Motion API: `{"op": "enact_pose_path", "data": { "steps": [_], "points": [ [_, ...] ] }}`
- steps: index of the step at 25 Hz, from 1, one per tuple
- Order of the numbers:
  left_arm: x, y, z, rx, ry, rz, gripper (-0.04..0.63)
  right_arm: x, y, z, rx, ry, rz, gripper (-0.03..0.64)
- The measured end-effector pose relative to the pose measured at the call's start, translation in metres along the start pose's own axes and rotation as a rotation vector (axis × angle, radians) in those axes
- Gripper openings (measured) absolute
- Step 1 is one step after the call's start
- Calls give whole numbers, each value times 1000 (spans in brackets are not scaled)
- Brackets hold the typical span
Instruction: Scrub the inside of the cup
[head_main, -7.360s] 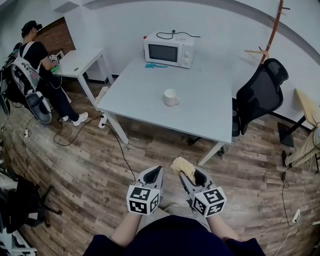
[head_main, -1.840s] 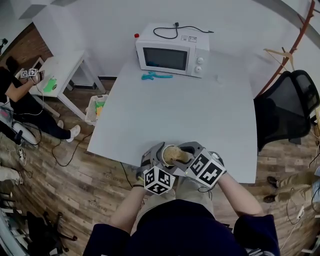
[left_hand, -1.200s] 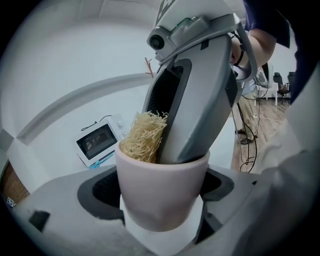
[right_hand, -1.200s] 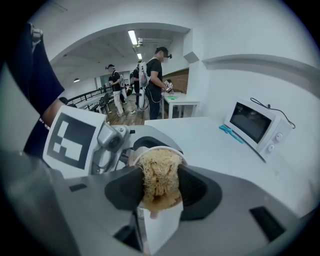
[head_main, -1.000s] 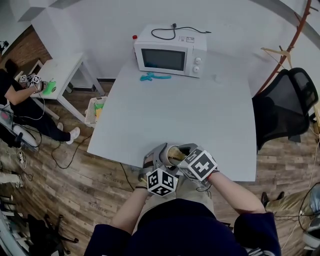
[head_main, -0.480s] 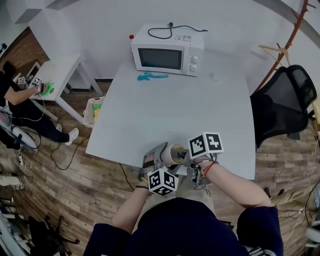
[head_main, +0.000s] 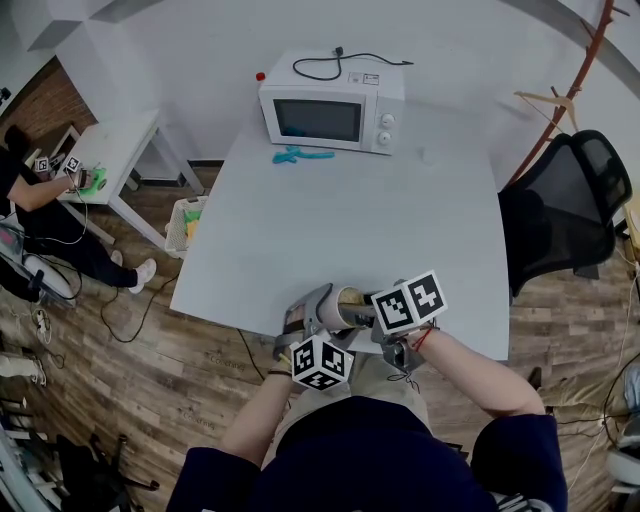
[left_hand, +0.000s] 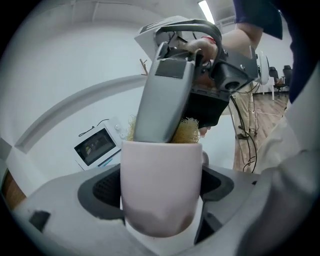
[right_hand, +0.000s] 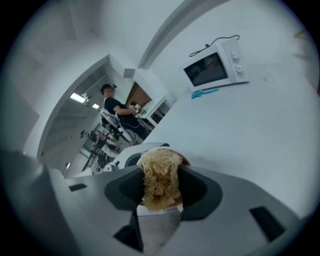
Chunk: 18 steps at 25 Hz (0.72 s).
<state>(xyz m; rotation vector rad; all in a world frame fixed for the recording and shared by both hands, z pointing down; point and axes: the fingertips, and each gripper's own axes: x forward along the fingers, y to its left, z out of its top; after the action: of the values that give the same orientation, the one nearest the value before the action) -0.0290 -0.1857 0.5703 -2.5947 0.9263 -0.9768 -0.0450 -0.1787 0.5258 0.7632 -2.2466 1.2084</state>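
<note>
My left gripper (head_main: 325, 312) is shut on a pale cup (head_main: 347, 304), held tilted just off the near edge of the white table (head_main: 400, 220). In the left gripper view the cup (left_hand: 161, 185) fills the gap between the left gripper's (left_hand: 161, 192) jaws. My right gripper (head_main: 370, 312) is shut on a straw-coloured fibrous scrubber (right_hand: 160, 177) and pokes it into the cup's mouth. The scrubber (left_hand: 189, 131) shows above the cup's rim. The right gripper (right_hand: 160, 187) looks along the scrubber; part of the cup's rim (right_hand: 186, 161) peeks out behind it.
A white microwave (head_main: 332, 100) stands at the table's far end with a teal object (head_main: 300, 155) in front of it. A black office chair (head_main: 565, 205) is at the right. A person (head_main: 30, 200) sits by a small side table (head_main: 120, 135) at the left.
The cup has gone from the table into my left gripper. Over the last second the right gripper has turned and shifted a little with the scrubber in the cup.
</note>
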Motion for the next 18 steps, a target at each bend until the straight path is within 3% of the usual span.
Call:
{"op": "enact_pose_path", "data": {
  "steps": [3, 7, 9, 14, 18],
  "points": [
    [0, -5, 2, -37, -21, -35, 430, -1, 5, -1, -268, 39, -4, 176],
    [0, -17, 4, -52, -39, -88, 430, -1, 15, -13, -802, 140, -34, 176],
    [1, -23, 4, -67, -52, -118, 430, -2, 17, -18, -996, 189, -19, 176],
    [0, -34, 9, -92, -79, -174, 430, -6, 19, -31, -1246, 281, 28, 176],
    [1, -34, 10, -106, -86, -182, 430, -6, 19, -31, -1283, 308, 11, 176]
  ]
}}
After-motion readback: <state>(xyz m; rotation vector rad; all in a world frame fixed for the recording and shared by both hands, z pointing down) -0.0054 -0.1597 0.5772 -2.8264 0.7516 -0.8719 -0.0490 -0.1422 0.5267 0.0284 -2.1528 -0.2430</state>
